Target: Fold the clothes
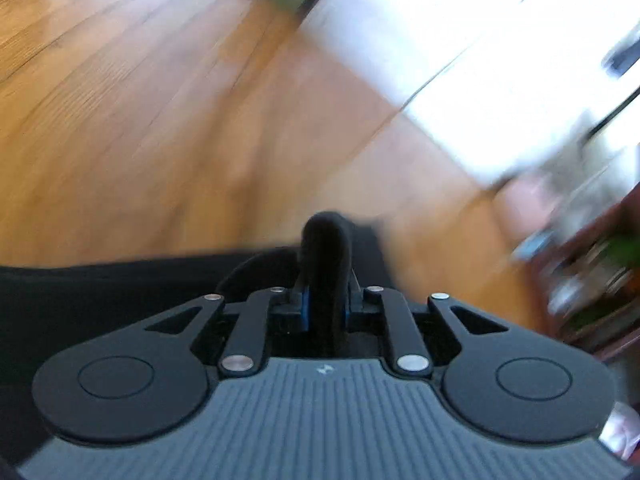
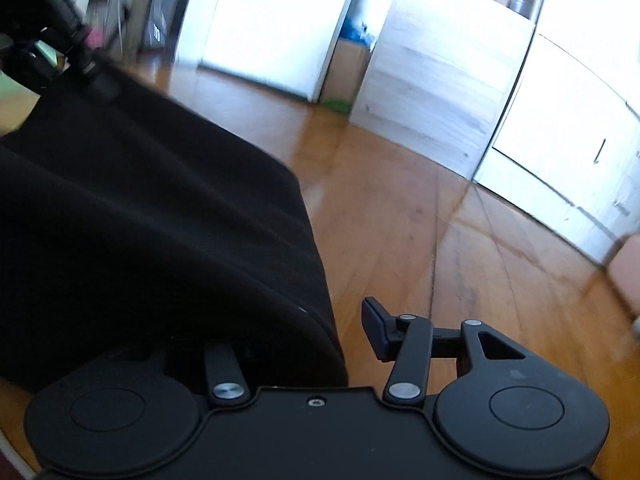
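Left tool [image 1: 326, 280] is pinching the black cloth [image 2: 152, 216]; right tool [image 2: 320, 336] is sitting spread, cloth draping over its left finger, above the floor [image 2: 440, 240].

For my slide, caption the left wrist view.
Left gripper pinches a fold of black garment above a wooden floor.

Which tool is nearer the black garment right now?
Left. The left tool is shut on a fold of the black garment. The right tool stands open, the cloth draped over one finger.
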Available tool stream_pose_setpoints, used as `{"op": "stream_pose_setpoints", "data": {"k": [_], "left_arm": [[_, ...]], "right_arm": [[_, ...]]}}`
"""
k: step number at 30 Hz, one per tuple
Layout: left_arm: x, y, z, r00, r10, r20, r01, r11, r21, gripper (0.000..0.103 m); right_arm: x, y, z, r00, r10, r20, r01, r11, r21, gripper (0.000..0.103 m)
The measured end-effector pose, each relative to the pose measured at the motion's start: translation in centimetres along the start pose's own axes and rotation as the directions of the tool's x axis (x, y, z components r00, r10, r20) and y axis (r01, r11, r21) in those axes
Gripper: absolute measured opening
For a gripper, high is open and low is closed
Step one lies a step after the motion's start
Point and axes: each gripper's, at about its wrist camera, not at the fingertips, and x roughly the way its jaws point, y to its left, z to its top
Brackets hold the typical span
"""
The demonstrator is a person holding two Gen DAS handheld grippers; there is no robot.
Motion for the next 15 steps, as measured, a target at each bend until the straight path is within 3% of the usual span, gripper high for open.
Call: {"op": "stream_pose_setpoints", "data": {"k": [2, 4, 6, 8, 10, 12, 15], "left_arm": [[1.1, 0.5, -2.3, 0.993, 0.108, -0.039, -0.108, 0.994, 0.003, 0.016], [0.3, 0.6, -3.8, 0.988, 0.151, -0.017, -0.151, 0.988, -0.004, 0.020], [-0.6, 0.7, -5.1, 0.982, 0.191, 0.008, -0.191, 0.981, -0.013, 0.021], [-2.7, -0.1, -5.6, 0.994, 0.063, 0.090, -0.064, 0.998, 0.008, 0.023], [-3.4, -1.5, -5.7, 0.992, -0.035, 0.123, 0.027, 0.997, 0.070, 0.039], [-3.3, -3.0, -6.0, 0.988, -0.108, 0.112, 0.093, 0.987, 0.132, 0.053], [-1.2, -3.4, -8.2, 0.988, -0.153, -0.011, 0.154, 0.982, 0.109, 0.053]], "right_arm": [[0.2, 0.3, 0.1, 0.999, -0.010, -0.041, 0.009, 1.000, -0.004, 0.054], [-0.2, 0.8, -0.1, 0.998, -0.034, -0.055, 0.033, 0.999, -0.026, 0.055], [-1.8, 0.9, 0.3, 0.999, 0.000, -0.049, 0.000, 1.000, -0.014, 0.055], [-3.5, 0.9, 0.6, 0.998, 0.036, -0.043, -0.036, 0.999, 0.000, 0.055], [-5.1, 0.5, 1.1, 0.996, 0.091, -0.019, -0.090, 0.993, 0.071, 0.057], [-6.8, -0.2, 1.9, 0.986, 0.164, 0.032, -0.167, 0.965, 0.204, 0.058], [-7.5, -0.5, 3.5, 0.966, 0.241, 0.092, -0.258, 0.911, 0.321, 0.059]]}}
